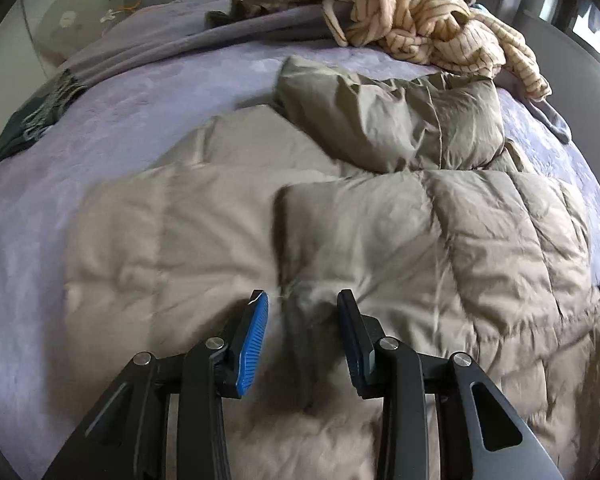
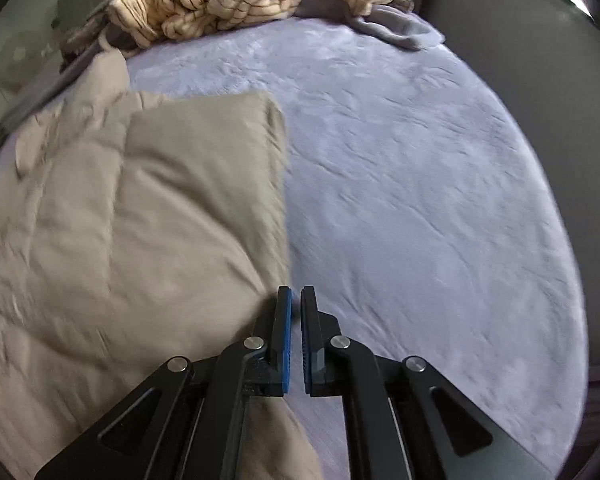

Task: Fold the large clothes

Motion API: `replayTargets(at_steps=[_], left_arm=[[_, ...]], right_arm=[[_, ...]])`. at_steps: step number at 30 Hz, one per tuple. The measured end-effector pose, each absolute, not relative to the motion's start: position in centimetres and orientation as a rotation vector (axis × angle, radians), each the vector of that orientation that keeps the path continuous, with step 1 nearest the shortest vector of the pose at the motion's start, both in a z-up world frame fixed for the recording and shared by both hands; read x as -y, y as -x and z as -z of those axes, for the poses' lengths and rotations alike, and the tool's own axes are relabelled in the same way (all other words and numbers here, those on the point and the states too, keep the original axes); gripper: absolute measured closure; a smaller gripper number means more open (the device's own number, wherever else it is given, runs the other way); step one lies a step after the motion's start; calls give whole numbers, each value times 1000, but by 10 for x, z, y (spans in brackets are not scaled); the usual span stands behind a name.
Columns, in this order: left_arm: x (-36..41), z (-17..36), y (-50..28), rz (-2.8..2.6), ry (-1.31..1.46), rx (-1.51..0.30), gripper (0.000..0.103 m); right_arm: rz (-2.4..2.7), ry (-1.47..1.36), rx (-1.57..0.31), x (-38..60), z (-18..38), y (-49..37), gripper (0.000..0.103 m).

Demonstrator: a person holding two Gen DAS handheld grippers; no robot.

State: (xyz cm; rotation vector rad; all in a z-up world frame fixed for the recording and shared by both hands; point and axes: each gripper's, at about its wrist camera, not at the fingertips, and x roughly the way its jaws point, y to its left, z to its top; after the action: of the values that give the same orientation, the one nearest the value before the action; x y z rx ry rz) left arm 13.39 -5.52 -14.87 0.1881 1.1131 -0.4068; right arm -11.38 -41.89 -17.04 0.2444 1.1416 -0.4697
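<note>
Left wrist view: your left gripper [image 1: 302, 298] pitched steeply down over beige puffer jacket [image 1: 380, 232], jaws partly spread, fabric bunched between pads, pinch unclear. Jacket lies mid-bed [image 1: 100, 128], sleeve folded toward far edge.

Right wrist view: your right gripper [image 2: 296, 294] tilted steeply down at jacket's [image 2: 140, 200] right edge, jaws pressed together, nothing visibly held.

A puffy beige quilted jacket [image 1: 380, 232] lies partly folded on the bed.
</note>
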Motion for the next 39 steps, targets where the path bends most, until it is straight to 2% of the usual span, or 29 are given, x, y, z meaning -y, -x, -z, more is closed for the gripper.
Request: replayTargets(at_steps=[3, 11, 12, 14, 16, 17, 18, 19, 20, 21, 26, 28, 31, 36, 37, 39], left_arm=[[49, 152, -126, 388, -239, -1130, 57], [28, 125, -100, 328, -214, -1183, 57], [26, 121, -95, 326, -212, -1186, 57], [20, 110, -83, 326, -204, -1195, 57], [16, 101, -75, 319, -194, -1210, 57], [14, 98, -71, 316, -185, -1219, 57], [13, 95, -67, 315, -175, -1232, 47], [10, 92, -62, 310, -169, -1245, 22], [6, 87, -54, 296, -159, -1239, 14], [3, 82, -48, 287, -152, -1224, 11], [-7, 68, -15, 261, -125, -1247, 11], [-11, 66, -5, 247, -115, -1257, 0], [-15, 62, 11, 239, -101, -1268, 0], [-24, 64, 30, 218, -99, -1314, 0], [-25, 65, 34, 220, -99, -1324, 0], [-27, 65, 41, 225, -112, -1331, 0]], right_arm=[[483, -305, -1186, 421, 173, 131, 98], [419, -543, -1192, 412, 152, 167, 96], [402, -570, -1190, 411, 148, 170, 94], [370, -621, -1189, 406, 142, 175, 74], [346, -639, -1186, 397, 133, 177, 63], [336, -640, -1187, 391, 132, 179, 62], [318, -645, -1192, 385, 129, 180, 62], [303, -654, -1199, 381, 128, 179, 61], [292, -662, -1205, 376, 128, 179, 58], [280, -672, -1210, 371, 126, 181, 56], [230, -690, -1230, 352, 117, 192, 44], [213, -700, -1238, 347, 115, 196, 40], [185, -716, -1256, 340, 115, 203, 32], [163, -733, -1283, 327, 115, 213, 29], [152, -744, -1285, 323, 115, 216, 21], [139, -755, -1280, 316, 115, 219, 19]])
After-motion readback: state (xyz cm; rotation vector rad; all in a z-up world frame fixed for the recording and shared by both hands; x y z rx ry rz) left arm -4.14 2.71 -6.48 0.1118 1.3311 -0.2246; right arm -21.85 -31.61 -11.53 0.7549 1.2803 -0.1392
